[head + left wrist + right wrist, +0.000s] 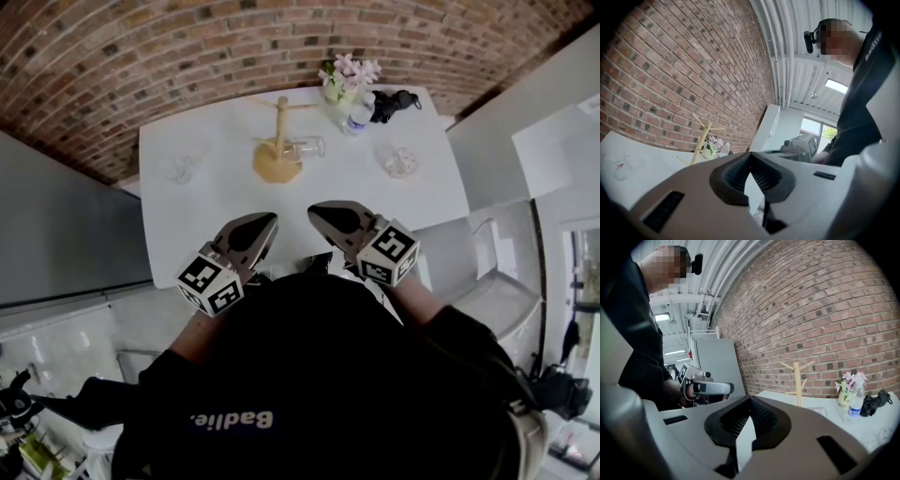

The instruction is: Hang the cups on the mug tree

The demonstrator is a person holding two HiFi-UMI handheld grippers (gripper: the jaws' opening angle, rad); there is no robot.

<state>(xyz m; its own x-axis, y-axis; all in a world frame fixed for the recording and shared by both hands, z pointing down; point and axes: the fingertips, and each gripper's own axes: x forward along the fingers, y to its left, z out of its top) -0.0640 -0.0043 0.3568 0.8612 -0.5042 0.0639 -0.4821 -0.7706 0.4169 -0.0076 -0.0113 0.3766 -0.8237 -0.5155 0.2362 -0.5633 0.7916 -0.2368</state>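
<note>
The wooden mug tree stands at the back middle of the white table. One clear glass cup sits on its side by a low peg on the tree's right; whether it hangs there I cannot tell. Another glass cup stands at the left and a third at the right. My left gripper and right gripper hover over the table's near edge, both shut and empty. The left gripper view shows the tree and the left cup far off. The right gripper view shows the tree.
A vase of pink flowers, a plastic bottle and a black object crowd the table's back right corner. A brick wall runs behind the table. A grey cabinet stands at the left and white furniture at the right.
</note>
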